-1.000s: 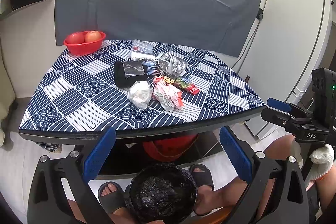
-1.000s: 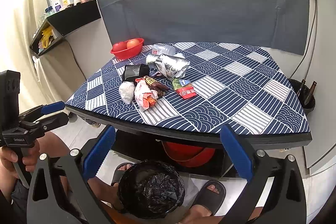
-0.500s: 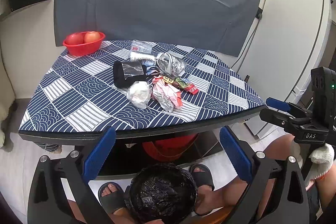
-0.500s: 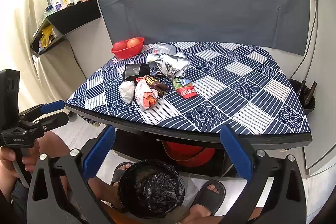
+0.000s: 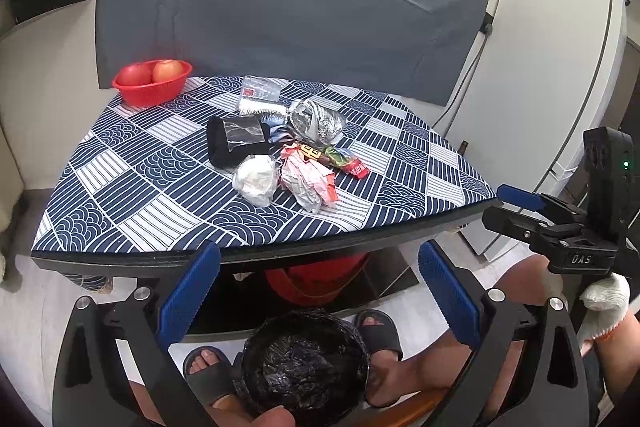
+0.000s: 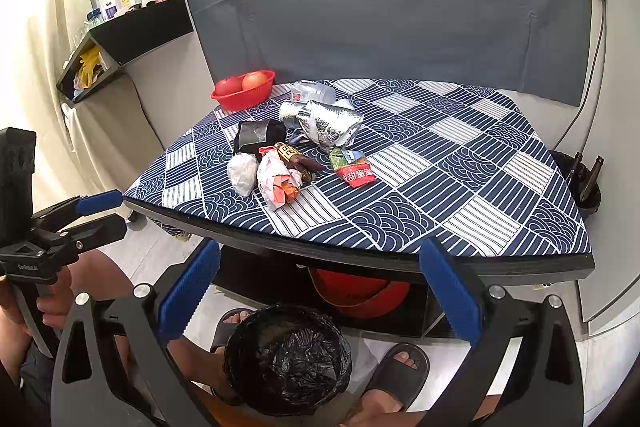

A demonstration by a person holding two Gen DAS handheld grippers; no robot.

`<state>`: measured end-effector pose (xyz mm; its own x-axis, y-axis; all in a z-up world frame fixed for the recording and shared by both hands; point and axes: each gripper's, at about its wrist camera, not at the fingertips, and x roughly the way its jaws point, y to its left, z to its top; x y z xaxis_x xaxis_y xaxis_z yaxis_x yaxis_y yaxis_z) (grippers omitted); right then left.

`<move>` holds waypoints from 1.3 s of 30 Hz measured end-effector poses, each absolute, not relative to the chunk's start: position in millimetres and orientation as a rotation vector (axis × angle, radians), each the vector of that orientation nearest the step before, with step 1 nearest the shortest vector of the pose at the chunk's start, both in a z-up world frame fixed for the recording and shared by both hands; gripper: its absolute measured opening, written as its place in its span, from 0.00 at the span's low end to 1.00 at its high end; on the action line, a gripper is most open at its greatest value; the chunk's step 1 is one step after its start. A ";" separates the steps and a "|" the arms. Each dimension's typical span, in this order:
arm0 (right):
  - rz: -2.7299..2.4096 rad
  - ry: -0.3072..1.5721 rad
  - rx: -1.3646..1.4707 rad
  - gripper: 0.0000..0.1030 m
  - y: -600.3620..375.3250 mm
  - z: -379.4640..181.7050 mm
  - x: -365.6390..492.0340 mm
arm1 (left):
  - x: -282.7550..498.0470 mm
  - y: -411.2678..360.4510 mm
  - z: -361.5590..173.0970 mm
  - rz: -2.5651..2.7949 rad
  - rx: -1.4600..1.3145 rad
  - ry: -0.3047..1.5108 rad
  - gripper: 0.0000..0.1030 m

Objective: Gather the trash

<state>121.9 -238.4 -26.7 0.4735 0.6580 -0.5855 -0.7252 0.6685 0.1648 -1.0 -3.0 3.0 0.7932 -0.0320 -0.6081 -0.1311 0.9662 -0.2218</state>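
Black plastic lines the trash bin (image 5: pixel 305 361) on the floor between the person's feet, near of the table (image 5: pixel 120 259); nothing but the crinkled liner shows inside it. On the patterned tablecloth, well apart from the bin, lies the trash pile (image 5: pixel 280 147): a black packet, a white crumpled wad (image 5: pixel 256 179), a pink-and-white wrapper (image 6: pixel 278 179), a foil bag (image 6: pixel 330 127), a red snack packet (image 6: pixel 357 174) and a clear bag at the far end. At the far left corner a red bowl (image 5: pixel 150 89) holds two apples. The left gripper (image 5: pixel 318 301) and the right gripper (image 6: pixel 318 301) both hang above the bin, fingers spread wide, holding nothing.
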 end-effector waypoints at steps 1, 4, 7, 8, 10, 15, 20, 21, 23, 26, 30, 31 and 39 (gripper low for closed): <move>0.849 0.666 -0.111 0.96 -238.3 -26.6 121.7 | -0.8 -2.1 3.0 0.047 -0.272 0.662 0.93; 0.848 0.665 -0.110 0.96 -238.0 -26.8 122.0 | -1.9 1.0 3.8 0.047 -0.291 0.657 0.93; 0.849 0.665 -0.111 0.96 -237.6 -26.7 122.1 | -2.2 1.8 4.7 0.045 -0.301 0.650 0.93; 0.849 0.666 -0.111 0.96 -237.5 -26.9 122.2 | -1.8 1.1 5.0 0.050 -0.295 0.651 0.93; 0.849 0.667 -0.112 0.97 -237.3 -26.8 122.1 | -1.0 -0.2 4.9 0.048 -0.291 0.655 0.93; 0.849 0.670 -0.116 0.96 -235.8 -27.7 122.6 | 0.7 0.7 4.3 0.046 -0.294 0.659 0.93; 0.852 0.673 -0.113 0.96 -234.9 -28.5 123.7 | 5.4 6.4 2.8 0.053 -0.316 0.671 0.93; 0.853 0.674 -0.112 0.96 -234.7 -28.6 123.9 | 6.3 7.1 2.8 0.053 -0.320 0.673 0.93; 0.856 0.679 -0.108 0.96 -234.1 -29.3 124.9 | 8.1 8.6 2.7 0.059 -0.323 0.674 0.93; 0.862 0.692 -0.097 0.96 -233.3 -30.0 129.0 | 9.6 9.3 3.9 0.066 -0.319 0.663 0.93; 0.878 0.722 -0.074 0.97 -228.8 -28.0 143.2 | 15.8 14.4 3.8 0.066 -0.330 0.660 0.93; 0.885 0.730 -0.067 0.97 -227.7 -27.2 147.2 | 18.0 16.3 2.9 0.065 -0.335 0.666 0.93; 0.907 0.758 -0.068 0.96 -207.1 -28.6 178.8 | 45.6 38.2 -5.1 0.110 -0.382 0.723 0.93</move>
<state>178.8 -207.1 -28.6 0.3789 0.6865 -0.6206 -0.7325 0.6323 0.2522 45.6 38.2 -5.1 0.7475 -0.0326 -0.6635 -0.2283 0.9254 -0.3026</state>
